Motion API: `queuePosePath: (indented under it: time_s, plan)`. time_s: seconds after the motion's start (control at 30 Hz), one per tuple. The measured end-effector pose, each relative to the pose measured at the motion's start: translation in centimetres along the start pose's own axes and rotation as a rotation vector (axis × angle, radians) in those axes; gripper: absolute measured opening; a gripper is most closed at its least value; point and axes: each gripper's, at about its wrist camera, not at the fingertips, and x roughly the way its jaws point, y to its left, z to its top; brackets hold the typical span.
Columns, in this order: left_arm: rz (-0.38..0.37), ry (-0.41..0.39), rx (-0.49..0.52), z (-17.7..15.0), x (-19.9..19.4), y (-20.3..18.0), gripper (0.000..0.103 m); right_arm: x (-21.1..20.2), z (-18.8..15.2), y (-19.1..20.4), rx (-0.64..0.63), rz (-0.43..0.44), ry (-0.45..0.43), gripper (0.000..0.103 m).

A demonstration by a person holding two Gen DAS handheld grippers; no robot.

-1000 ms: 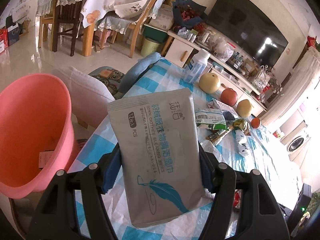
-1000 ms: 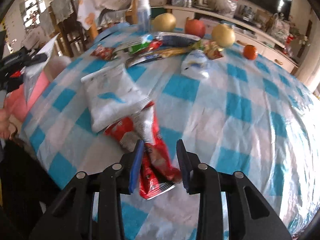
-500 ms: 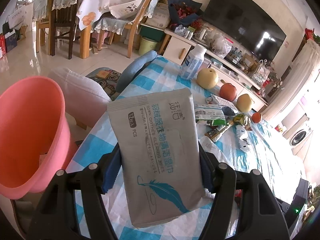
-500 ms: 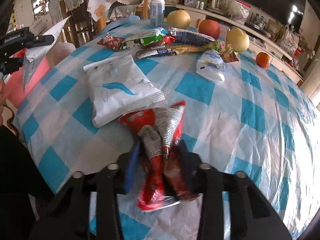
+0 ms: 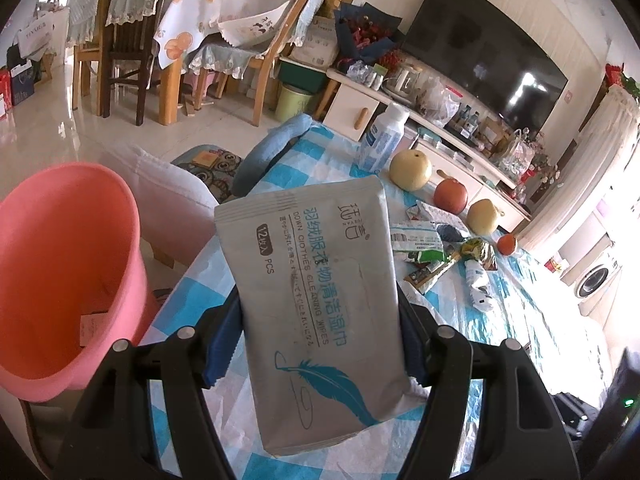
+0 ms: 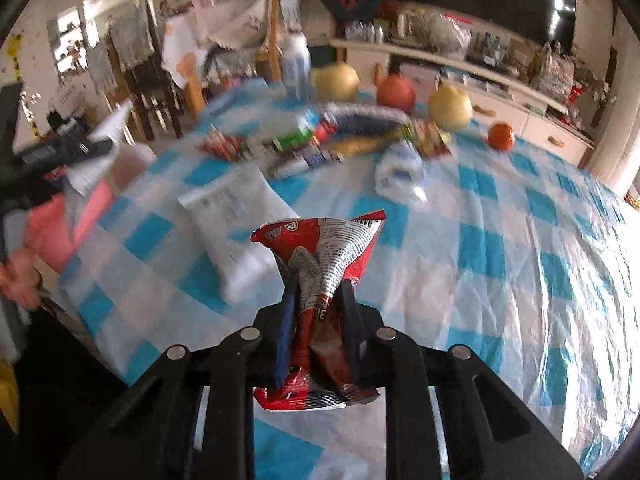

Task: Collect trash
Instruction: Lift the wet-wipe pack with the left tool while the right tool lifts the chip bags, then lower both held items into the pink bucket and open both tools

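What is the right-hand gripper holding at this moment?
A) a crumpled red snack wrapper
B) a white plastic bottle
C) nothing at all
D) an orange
A: the right gripper, whose jaws have just been closing, pinches the crumpled red snack wrapper between them, lifted off the blue-checked table.

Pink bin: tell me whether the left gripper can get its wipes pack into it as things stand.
Probably yes. The pink bin stands open-topped just left of the left gripper, beyond the table edge, and nothing lies between it and the held wipes pack.
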Motion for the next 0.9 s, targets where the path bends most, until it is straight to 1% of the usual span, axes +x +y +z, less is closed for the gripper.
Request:
queuePosePath:
  time_s: [0.13, 0.2, 0.27, 0.37, 0.43, 0.5, 0.67, 0.73, 0.8, 0.83, 0.87, 0.9]
  plan:
    - [0.019, -0.033, -0.023, 0.4, -1.0, 1.1, 0.068, -1.3, 2.2, 2.7, -0.001, 0.095, -0.044, 0.023]
    - [0.042, -0.058, -0.035, 0.8, -1.7, 1.9, 0.068, -1.5, 3.4, 4.7, -0.012, 0.156, -0.054, 0.023]
    - [0.072, -0.085, -0.057, 1.3, -2.4, 3.1, 0.068, -1.5, 4.9, 7.4, -0.028, 0.237, -0.055, 0.023]
    - [0.125, -0.119, -0.118, 2.0, -3.4, 5.8, 0.068, -0.8, 7.1, 11.7, -0.053, 0.353, -0.045, 0.023]
    - [0.173, -0.137, -0.181, 2.4, -4.0, 8.4, 0.068, -0.1, 8.7, 14.7, -0.062, 0.436, -0.029, 0.023]
    - [0.21, -0.143, -0.249, 2.7, -4.5, 11.0, 0.068, 0.8, 10.1, 17.9, -0.076, 0.5, -0.017, 0.023]
    - [0.283, -0.133, -0.412, 2.6, -5.2, 17.2, 0.068, 2.8, 12.8, 24.9, -0.137, 0.569, -0.01, 0.023]
    - [0.314, -0.125, -0.439, 2.6, -5.2, 18.6, 0.069, 3.9, 13.6, 27.3, -0.158, 0.574, -0.007, 0.024]
    - [0.334, -0.112, -0.475, 2.4, -5.0, 19.7, 0.07, 5.4, 14.3, 29.1, -0.148, 0.579, 0.001, 0.027]
    - [0.338, -0.108, -0.49, 2.4, -4.9, 20.3, 0.072, 6.1, 14.4, 29.7, -0.155, 0.575, 0.002, 0.034]
    - [0.35, -0.106, -0.495, 2.3, -4.9, 20.5, 0.074, 6.7, 14.5, 30.1, -0.162, 0.588, -0.001, 0.051]
    - [0.392, -0.109, -0.495, 2.4, -4.8, 20.8, 0.078, 7.1, 14.5, 30.1, -0.154, 0.6, -0.01, 0.057]
